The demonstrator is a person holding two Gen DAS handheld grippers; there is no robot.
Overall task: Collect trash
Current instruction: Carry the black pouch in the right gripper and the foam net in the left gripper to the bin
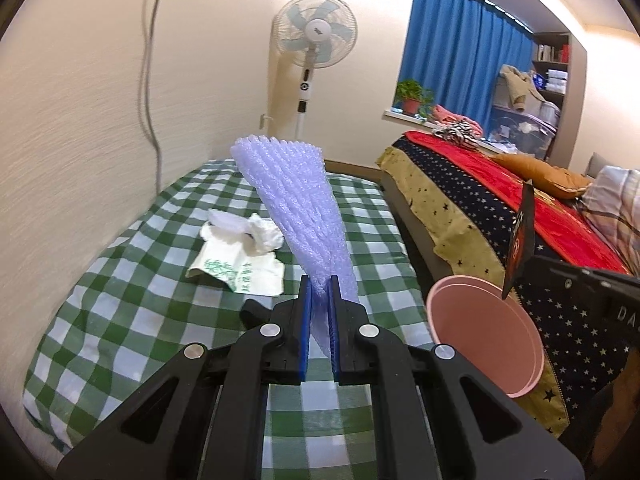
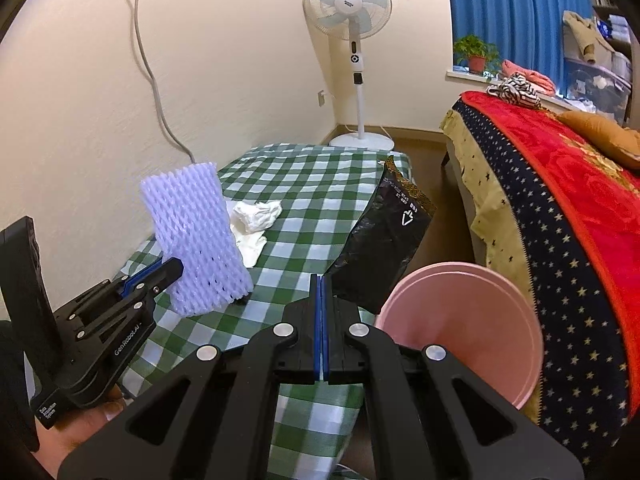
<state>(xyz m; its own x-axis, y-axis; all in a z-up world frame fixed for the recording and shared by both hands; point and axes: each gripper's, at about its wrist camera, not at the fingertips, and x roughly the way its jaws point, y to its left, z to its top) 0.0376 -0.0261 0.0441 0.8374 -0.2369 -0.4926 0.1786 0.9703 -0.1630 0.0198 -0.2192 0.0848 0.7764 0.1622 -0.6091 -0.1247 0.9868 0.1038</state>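
The pink bin (image 2: 460, 332) is the landmark. The right gripper (image 2: 322, 284) is fully closed on a corner of a black wrapper (image 2: 384, 240), which hangs just left of the bin's rim, long axis sloping up and away. The left gripper (image 1: 320, 284) pinches the lower end of a foam net sleeve (image 1: 296, 208) that stands upright, farther left of the bin. Crumpled tissues (image 2: 256, 216) lie on the checked cloth (image 2: 312, 184) beyond. The right hand is nearer, so its wrapper likely drops first.
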